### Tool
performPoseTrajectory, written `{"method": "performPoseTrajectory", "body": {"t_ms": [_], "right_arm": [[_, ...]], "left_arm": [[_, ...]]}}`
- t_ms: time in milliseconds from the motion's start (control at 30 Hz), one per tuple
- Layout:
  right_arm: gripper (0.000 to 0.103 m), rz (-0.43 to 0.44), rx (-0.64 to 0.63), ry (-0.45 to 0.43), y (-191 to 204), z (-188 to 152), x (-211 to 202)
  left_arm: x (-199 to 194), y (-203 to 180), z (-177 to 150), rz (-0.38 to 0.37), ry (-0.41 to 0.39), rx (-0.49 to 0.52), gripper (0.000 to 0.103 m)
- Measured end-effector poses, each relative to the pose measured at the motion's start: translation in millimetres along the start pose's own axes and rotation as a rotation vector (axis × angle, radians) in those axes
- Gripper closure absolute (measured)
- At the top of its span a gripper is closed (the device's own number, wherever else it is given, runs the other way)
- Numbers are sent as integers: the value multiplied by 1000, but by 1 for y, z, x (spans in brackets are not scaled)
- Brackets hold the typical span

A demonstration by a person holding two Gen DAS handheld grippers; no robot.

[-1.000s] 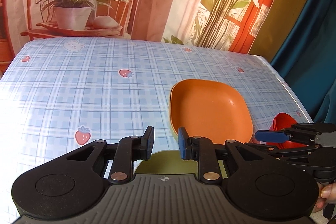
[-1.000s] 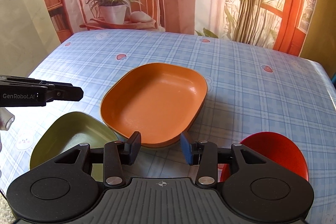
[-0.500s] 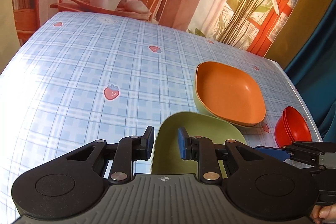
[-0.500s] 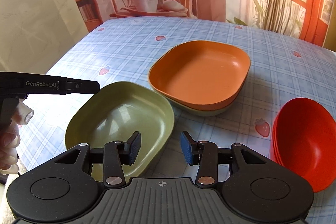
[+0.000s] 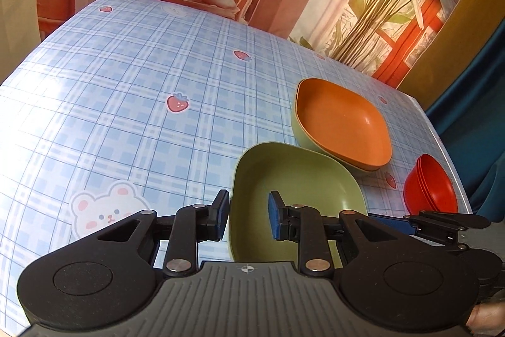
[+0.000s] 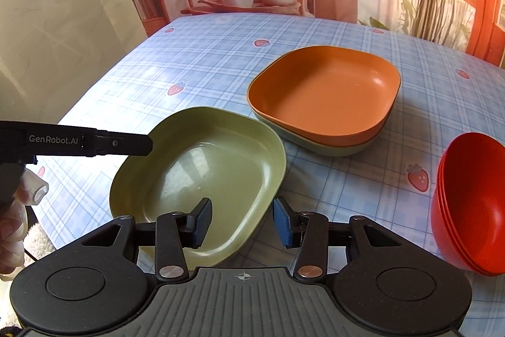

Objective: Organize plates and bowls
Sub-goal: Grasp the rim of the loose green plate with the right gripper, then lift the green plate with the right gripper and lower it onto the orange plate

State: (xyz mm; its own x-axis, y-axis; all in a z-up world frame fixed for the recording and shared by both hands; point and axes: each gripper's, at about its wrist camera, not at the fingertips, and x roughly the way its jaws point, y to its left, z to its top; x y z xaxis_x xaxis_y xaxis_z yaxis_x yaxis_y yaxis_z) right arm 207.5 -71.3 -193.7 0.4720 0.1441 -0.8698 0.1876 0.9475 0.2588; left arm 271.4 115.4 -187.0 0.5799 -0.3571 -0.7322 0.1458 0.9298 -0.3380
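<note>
Right wrist view: green plate lies loose on the checked tablecloth, near the front edge, just beside a stack of an orange plate nested in a pale green one. Red bowls, nested in a stack, sit well to the right.

Right gripper: jaws apart, nothing between them; left pad hangs over the green plate's near rim, right pad over bare cloth. It is not clear whether the rim lies between the pads or below them.

Left wrist view: left gripper also parted and empty, poised at the green plate's left rim, with one pad outside the wall and one over the basin. Contact cannot be told.

Handling judgement: the plate looks like thin moulded plastic or bamboo fibre, so probably light, stiff, not fragile, with a glossy and likely slippery surface. Its sloped wall gives little flat to pinch. The best hold is probably across the rim, one pad inside and one outside, seated deep. A shallow pinch could let the plate swing or slide out when lifted. Likely destination: on top of the orange plate.
</note>
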Motion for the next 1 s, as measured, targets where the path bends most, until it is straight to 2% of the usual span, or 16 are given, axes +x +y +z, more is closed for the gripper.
{"method": "performPoseTrajectory", "body": {"t_ms": [300, 600, 767, 1000], "right_arm": [[63, 17, 29, 12, -2, -7, 2], [68, 9, 42, -2, -4, -8, 1], [75, 20, 50, -19, -7, -8, -3], [75, 14, 55, -55, -10, -5, -11]], "left_arm": [[-8, 5, -17, -29, 6, -67, 76], [-11, 4, -22, -33, 14, -74, 76], [-12, 5, -21, -42, 14, -75, 69], [-18, -1, -13, -54, -16, -49, 69]]}}
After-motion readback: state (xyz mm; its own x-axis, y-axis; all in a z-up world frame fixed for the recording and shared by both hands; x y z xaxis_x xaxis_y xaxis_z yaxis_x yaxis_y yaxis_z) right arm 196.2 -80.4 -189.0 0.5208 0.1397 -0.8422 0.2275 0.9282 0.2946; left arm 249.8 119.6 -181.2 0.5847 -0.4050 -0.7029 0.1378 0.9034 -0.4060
